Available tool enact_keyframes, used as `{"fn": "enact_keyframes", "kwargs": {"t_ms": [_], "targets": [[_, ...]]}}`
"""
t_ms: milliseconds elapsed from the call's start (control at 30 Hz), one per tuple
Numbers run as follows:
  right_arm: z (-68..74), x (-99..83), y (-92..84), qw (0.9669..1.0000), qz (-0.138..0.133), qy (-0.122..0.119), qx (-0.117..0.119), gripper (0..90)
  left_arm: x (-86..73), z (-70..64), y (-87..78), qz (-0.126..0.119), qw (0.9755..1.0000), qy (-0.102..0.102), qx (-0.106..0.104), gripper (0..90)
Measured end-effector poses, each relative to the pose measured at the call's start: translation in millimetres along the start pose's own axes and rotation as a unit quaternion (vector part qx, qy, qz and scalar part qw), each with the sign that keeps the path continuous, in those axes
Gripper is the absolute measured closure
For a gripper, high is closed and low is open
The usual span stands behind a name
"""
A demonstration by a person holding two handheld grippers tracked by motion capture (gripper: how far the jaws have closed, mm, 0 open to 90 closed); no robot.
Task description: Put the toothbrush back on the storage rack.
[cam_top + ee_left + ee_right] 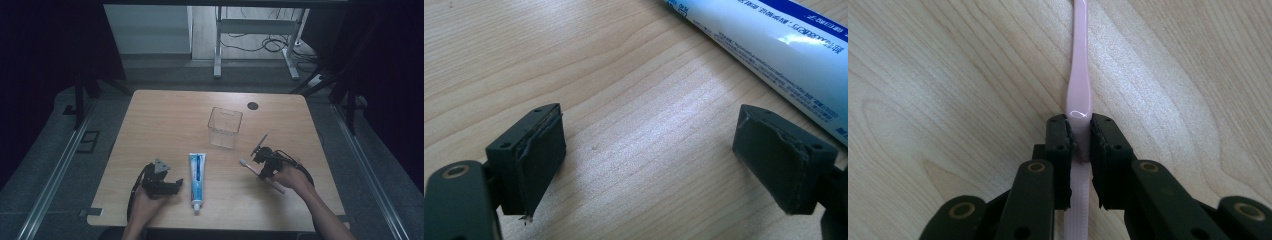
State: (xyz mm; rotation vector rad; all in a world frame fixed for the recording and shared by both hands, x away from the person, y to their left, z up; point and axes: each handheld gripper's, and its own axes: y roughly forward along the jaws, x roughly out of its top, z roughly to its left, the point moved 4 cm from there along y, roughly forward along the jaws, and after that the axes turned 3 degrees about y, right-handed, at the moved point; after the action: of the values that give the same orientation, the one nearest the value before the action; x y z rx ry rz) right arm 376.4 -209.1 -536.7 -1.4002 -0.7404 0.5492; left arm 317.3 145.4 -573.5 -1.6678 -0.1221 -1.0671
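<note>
The right tongs (1080, 145) were closed on the pink toothbrush (1078, 85), the pads pressed against the two flanks of the handle at its waisted part; the brush head (244, 163) was pointed toward ten o'clock of the grip in the high view and the handle tail (279, 188) toward four o'clock. The toothbrush was held low over the bench (165, 115); whether it was touching the wood cannot be told. It was judged light, stiff and smooth-sided, so a grip near mid-handle was thought least likely to let it swivel or slip.

The left tongs (649, 160) were held wide apart with nothing between them, above bare bench. At one o'clock of them in the left gripper view lay the toothpaste tube (774, 55), flat on the bench, its cap (197, 206) nearest the person; it was judged soft and dentable, best taken across its width.

At eleven o'clock of the right tongs (262, 157) stood the clear plastic cup (224, 127), upright, apparently empty, and judged light and easily tipped.
</note>
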Motion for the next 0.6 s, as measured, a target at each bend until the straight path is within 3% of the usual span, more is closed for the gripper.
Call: {"fn": "enact_keyframes", "kwargs": {"t_ms": [267, 600], "targets": [[-0.1, -1.7, -8.6, 0.9999, -0.013, 0.007, 0.008, 78.4, 0.0, 0.1, -0.1, 0.000, 1.0000, 0.000, 0.000, 13.5], [-1.0, -0.6, -26.5, 0.9985, -0.051, 0.010, 0.019, 78.4, 0.0, 0.1, 0.0, 0.000, 1.0000, 0.000, 0.000, 13.5]]}}
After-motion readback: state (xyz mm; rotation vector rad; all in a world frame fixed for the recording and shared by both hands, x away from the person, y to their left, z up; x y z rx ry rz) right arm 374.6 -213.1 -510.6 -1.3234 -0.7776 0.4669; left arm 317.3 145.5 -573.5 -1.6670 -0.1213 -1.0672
